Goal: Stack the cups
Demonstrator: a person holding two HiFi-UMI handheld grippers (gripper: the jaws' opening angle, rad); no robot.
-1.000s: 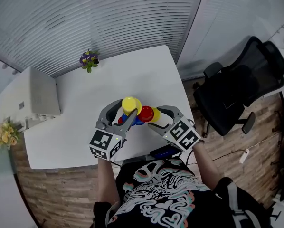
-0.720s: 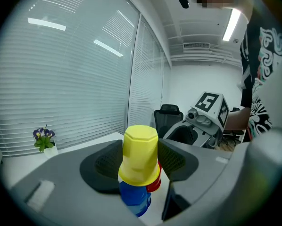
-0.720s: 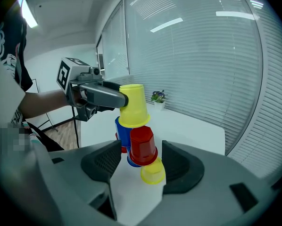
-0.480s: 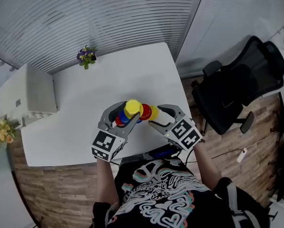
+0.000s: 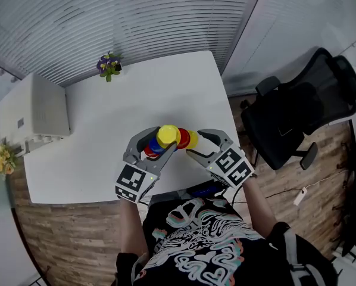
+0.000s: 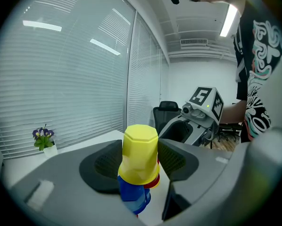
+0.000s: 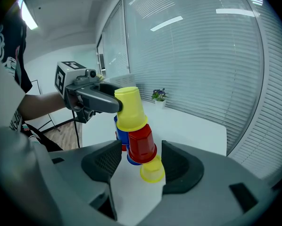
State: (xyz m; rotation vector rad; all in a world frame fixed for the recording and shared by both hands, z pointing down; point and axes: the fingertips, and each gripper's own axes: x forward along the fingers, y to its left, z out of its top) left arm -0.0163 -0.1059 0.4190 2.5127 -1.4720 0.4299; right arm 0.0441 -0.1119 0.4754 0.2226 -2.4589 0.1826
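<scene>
White table (image 5: 136, 94) fills the head view, with the cups (image 5: 177, 140) bunched near its 5 o'clock edge. Left gripper (image 5: 160, 142) pinches the top yellow cup (image 6: 140, 149), which sits upside down on a blue cup (image 6: 131, 197). Right gripper (image 5: 200, 145), at 3 o'clock of the bunch, stands spread, its pads clear of the red cup (image 7: 141, 142) and lower yellow cup (image 7: 153, 171) between its jaws
</scene>
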